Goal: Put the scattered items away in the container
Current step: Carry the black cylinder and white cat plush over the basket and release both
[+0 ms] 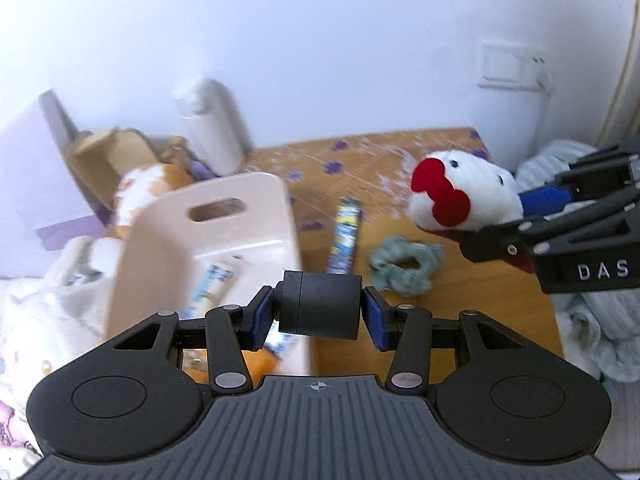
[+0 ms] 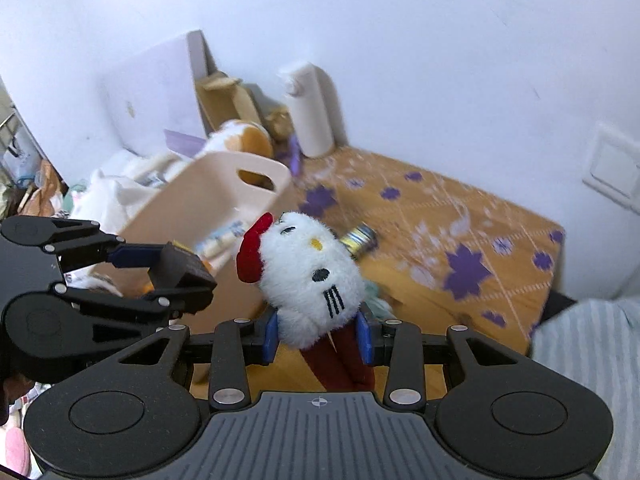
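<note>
Right gripper (image 2: 319, 339): jaws partly closed on the white plush cat (image 2: 310, 276), blue pads pressing into the fur low on its body; red cloth legs dangle below. We judge it light, soft and squashy. It gives under the pads, so a hold across the thick middle suits it better than the bow or the legs, which would let it swing.

Left gripper (image 1: 319, 306): jaws partly closed on a dark cylinder (image 1: 319, 306), pads against both flat ends. It looks rigid and smooth, so we reckon it could slip if tilted; what it is we cannot tell.

Both grippers hang above the surface (image 1: 472, 304), angled steeply down, side by side, the left beside the cream container (image 1: 256, 196).

The container stands at the surface's left edge with a striped packet inside. Left out: a striped tube (image 1: 345, 236) and a grey-green scrunchie (image 1: 404, 268), blurred, near each other.
</note>
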